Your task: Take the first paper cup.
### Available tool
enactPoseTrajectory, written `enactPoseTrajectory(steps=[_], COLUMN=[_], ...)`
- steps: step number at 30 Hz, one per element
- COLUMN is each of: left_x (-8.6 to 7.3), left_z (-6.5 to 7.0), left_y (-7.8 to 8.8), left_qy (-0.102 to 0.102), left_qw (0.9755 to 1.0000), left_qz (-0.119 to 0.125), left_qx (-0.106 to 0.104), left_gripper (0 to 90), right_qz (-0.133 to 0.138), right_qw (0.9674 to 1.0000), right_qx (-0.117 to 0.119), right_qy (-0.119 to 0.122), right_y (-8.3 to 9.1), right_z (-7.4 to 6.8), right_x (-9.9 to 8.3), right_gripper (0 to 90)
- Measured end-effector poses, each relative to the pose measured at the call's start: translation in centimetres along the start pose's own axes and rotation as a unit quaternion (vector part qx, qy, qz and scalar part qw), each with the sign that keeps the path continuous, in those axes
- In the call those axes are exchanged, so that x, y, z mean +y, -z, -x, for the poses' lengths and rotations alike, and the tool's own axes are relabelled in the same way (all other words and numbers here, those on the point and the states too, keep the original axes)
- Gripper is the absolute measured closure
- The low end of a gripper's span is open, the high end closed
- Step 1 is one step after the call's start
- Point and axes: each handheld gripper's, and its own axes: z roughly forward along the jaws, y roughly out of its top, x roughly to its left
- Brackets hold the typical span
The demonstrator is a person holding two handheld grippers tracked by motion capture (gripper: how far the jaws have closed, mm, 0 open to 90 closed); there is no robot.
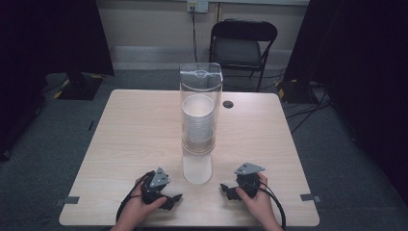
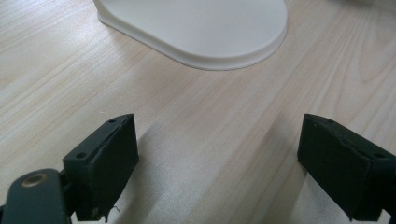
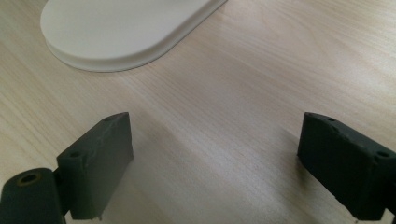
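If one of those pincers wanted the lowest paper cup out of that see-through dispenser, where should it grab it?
Probably the bare lower wall of the bottom cup, which hangs out under the clear tube. Come in level from the side, one jaw on each side of its round body, then pull straight down. The left gripper and right gripper both rest open on the table beside the white base.

Both grippers black — left gripper and right gripper each topped by a grey three-cornered plate, black cables trailing; blocky jaws with small screw holes.
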Motion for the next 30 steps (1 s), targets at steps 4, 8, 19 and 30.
enactPoseTrajectory(steps=[4,8,19,30], left_x=[0.0,0.0,0.0,0.0], left_z=[0.1,0.0,0.1,0.1], left_y=[0.0,0.0,0.0,0.0], left_qy=[0.005,0.002,0.006,0.006], left_qw=[1.0,1.0,1.0,1.0], left_qz=[0.001,0.0,0.001,0.001], left_qx=[0.0,0.0,0.0,0.0], left_gripper=[11.6,11.6,11.6,11.5], right_qz=[0.0,0.0,0.024,0.072], right_qw=[1.0,1.0,0.9995,0.9944], right_qx=[0.006,0.004,0.018,0.076], right_qy=[0.002,0.002,-0.012,-0.009], right_y=[-0.1,-0.1,0.2,1.1], right_z=[0.1,0.1,0.1,-0.6], right_x=[0.0,0.1,1.0,4.1], right_gripper=[9.5,8.8,14.6,14.3])
